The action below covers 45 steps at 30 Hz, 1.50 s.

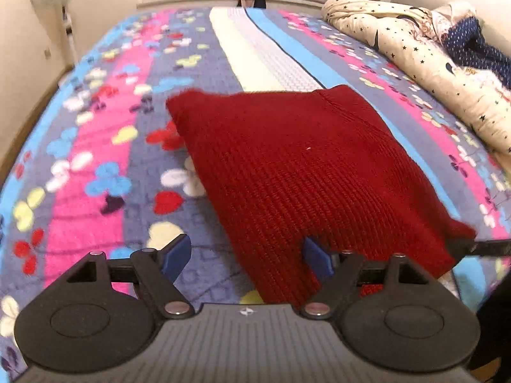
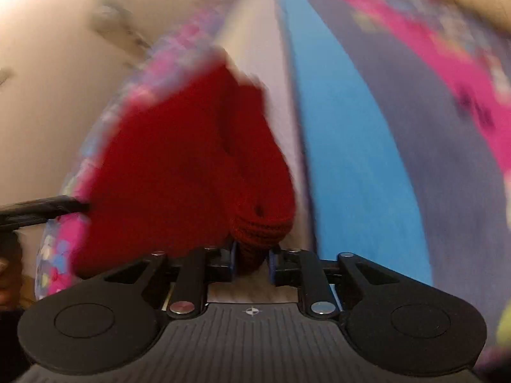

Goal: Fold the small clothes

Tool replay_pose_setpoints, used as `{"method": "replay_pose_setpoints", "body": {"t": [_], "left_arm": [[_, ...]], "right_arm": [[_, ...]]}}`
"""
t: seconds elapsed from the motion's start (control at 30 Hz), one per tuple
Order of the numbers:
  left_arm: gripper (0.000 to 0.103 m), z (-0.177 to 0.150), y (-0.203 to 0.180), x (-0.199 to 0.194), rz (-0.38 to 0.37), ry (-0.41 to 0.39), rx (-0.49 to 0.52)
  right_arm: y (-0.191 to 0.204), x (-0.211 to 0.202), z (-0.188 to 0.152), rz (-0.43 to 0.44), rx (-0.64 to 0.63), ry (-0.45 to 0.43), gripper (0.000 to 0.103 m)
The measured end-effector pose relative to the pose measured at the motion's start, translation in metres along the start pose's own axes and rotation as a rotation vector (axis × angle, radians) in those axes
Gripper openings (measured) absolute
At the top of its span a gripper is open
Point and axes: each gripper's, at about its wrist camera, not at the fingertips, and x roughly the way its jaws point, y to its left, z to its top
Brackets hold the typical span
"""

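**Red knit garment over bed, right tongs gripping one edge**

Red knit garment point(image 1: 297, 172) is lying spread over the patterned bedspread point(image 1: 95, 159), near edge draping toward the camera in the left wrist view. Left tongs point(image 1: 246, 257) are sitting wide apart, blue pads point(image 1: 175, 255) showing, nothing between them; garment edge is lying over the right-side pad. Right tongs point(image 2: 250, 260) are pinching a bunched fold of the red knit garment point(image 2: 179, 166), jaws nearly closed on the fabric. Right wrist view is blurring heavily, so bedspread stripes are smearing. A black bar of the other tool point(image 2: 41, 209) is poking in at the left. Star-print quilt point(image 1: 415, 51) is lying bundled along the bed's right side, well apart from the garment.
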Motion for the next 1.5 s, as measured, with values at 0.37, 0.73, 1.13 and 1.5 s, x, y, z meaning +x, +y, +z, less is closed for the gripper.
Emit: {"method": "replay_pose_setpoints", "body": {"t": [0.37, 0.73, 1.13, 1.5], "left_arm": [[0.084, 0.004, -0.008, 0.002, 0.03, -0.019, 0.032], [0.088, 0.003, -0.004, 0.002, 0.035, -0.019, -0.001], [0.016, -0.021, -0.046, -0.019, -0.179, -0.069, 0.143], [0.016, -0.033, -0.065, 0.004, -0.157, 0.013, 0.287]], "right_arm": [[0.027, -0.042, 0.036, -0.073, -0.183, -0.186, 0.047], [0.04, -0.011, 0.114, 0.089, -0.291, -0.2, 0.061], [0.03, 0.079, 0.122, 0.17, -0.089, -0.058, 0.061], [0.046, 0.068, 0.11, -0.031, -0.278, -0.124, 0.006]]}}
